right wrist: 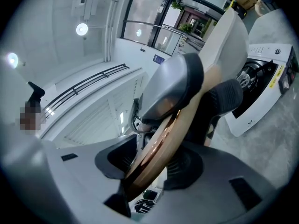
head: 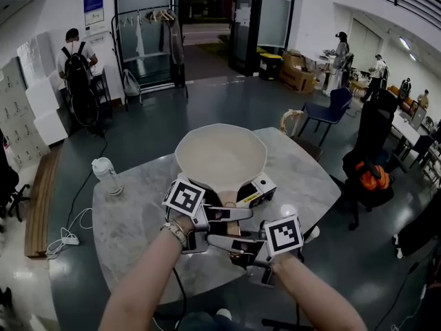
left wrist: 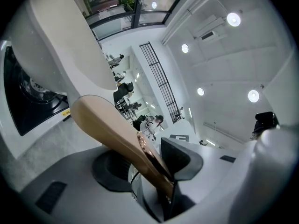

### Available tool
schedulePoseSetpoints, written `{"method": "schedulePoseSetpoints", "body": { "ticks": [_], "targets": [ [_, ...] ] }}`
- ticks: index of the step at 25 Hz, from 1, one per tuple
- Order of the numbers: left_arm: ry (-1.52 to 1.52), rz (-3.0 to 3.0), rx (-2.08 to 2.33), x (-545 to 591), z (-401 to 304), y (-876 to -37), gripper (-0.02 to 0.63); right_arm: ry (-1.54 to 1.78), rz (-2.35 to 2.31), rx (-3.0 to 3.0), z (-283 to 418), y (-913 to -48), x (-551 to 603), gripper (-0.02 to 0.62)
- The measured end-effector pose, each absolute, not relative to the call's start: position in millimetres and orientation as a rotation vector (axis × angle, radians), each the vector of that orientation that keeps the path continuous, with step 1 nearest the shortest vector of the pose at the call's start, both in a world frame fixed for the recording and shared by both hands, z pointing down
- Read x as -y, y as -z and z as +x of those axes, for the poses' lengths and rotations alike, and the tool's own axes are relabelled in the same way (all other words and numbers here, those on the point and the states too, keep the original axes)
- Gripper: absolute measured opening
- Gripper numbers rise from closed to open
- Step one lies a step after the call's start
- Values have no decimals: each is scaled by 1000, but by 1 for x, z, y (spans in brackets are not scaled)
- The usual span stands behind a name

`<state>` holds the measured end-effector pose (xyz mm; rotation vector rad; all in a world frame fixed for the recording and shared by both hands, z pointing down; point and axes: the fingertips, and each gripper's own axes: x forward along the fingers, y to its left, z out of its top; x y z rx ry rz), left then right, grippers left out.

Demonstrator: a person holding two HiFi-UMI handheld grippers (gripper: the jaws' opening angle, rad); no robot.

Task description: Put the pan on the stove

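Cream round pan (head: 220, 156) is over the white single-burner stove (head: 266, 186), mid grey marble desk (head: 127, 216); contact not discernible. Left gripper (head: 238, 214) and right gripper (head: 224, 242): jaws of both clamped on the pan's tan handle (left wrist: 110, 127).

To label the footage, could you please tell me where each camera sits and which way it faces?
Head view: on the person's head, looking down at table, pan, stove; forearms, left claw, right claw show.
Left gripper view: on the left claw, looking up along its jaws, shut on the handle.
Right gripper view: on the right claw, looking along its jaws, shut on the handle.
Shared: both gripper views show handle, pan, stove.
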<state>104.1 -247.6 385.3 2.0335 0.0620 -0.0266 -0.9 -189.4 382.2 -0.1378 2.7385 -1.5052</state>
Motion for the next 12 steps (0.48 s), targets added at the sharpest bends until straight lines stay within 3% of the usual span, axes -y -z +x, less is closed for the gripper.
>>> {"method": "schedulePoseSetpoints", "body": {
  "ticks": [12],
  "targets": [
    [-12, 2013, -60, 253, 106, -410, 192, 1536, -148, -2702, 0, -401, 195, 183]
  ]
}}
